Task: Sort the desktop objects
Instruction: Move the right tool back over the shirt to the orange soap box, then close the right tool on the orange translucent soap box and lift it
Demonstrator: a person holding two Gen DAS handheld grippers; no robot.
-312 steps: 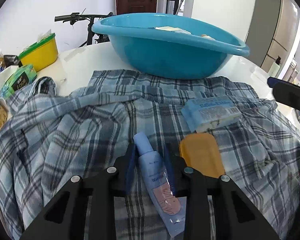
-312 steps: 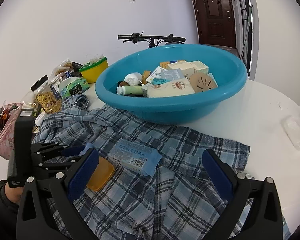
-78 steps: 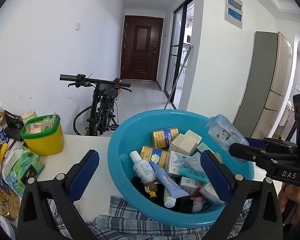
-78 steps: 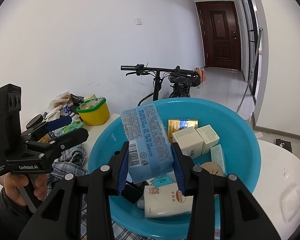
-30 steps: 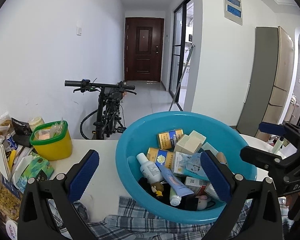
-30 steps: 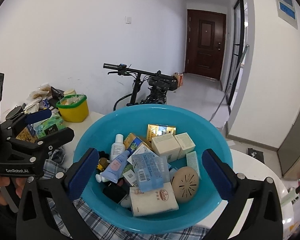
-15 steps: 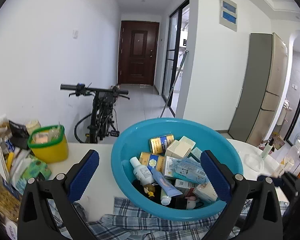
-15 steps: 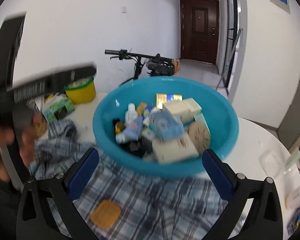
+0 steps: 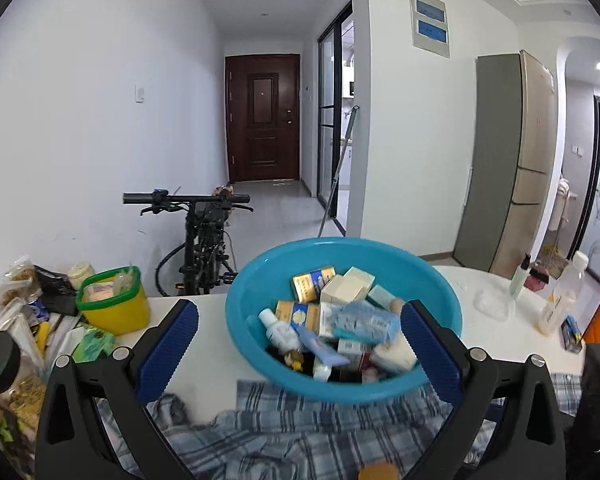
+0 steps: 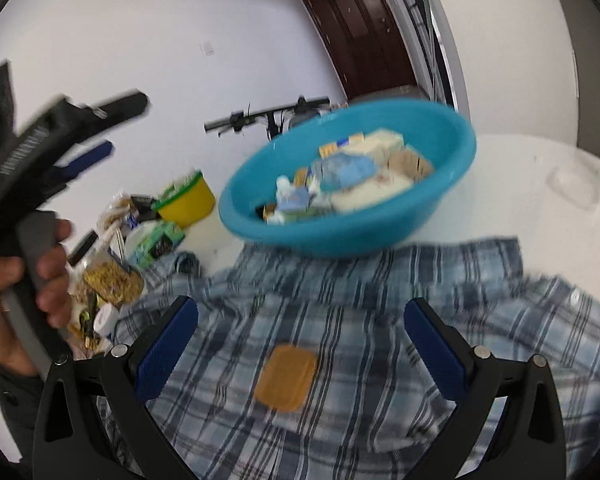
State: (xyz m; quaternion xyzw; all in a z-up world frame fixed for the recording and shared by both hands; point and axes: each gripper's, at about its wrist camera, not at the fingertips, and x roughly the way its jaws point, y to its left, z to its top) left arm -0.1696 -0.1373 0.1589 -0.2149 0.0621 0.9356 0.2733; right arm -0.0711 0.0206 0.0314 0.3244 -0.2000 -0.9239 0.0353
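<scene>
While the left gripper [image 9: 298, 336] hangs spread wide and empty in front of the blue basin [image 9: 440, 292], the right gripper [image 10: 300, 340] is just as wide apart and holds nothing above the plaid shirt [image 10: 380, 312]. An orange pad [image 10: 286, 377] lies flat on the shirt between the right gripper's fingers, untouched by them. The basin sits on the white table [image 10: 520, 184] at the shirt's far edge, filled with boxes, tubes and bottles, and a yellow tub [image 9: 114, 304] stands to its left.

Home, apartment interior — hallway with entry door [image 9: 262, 126] straight ahead of the gripper, parked bicycle [image 9: 204, 236], fridge [image 9: 508, 160] to its right, cluttered tabletop [image 9: 492, 332].
</scene>
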